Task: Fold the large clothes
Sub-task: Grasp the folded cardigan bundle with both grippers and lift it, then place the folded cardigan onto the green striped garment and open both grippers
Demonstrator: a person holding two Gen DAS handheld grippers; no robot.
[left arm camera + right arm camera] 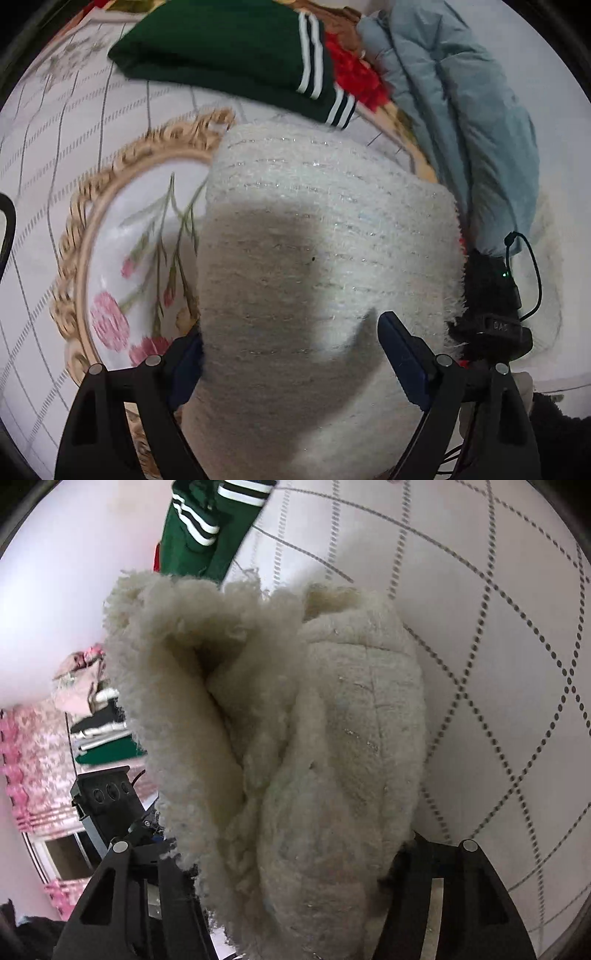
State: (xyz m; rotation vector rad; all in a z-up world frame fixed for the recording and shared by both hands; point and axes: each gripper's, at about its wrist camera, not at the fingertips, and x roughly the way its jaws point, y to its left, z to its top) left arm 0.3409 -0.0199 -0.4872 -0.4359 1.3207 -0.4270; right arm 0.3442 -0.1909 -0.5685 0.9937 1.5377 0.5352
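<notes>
The fuzzy cream knitted sweater with glittery threads fills the space between the fingers of the left gripper, whose blue pads stand wide on either side of a thick folded bundle; whether they press it I cannot tell. The right gripper likewise straddles bunched cream fabric, its fingertips hidden. The bundle's long axis runs straight ahead of both. Only the left view shows the folded dark green striped garment ahead and a grey-blue padded jacket ahead-right.
</notes>
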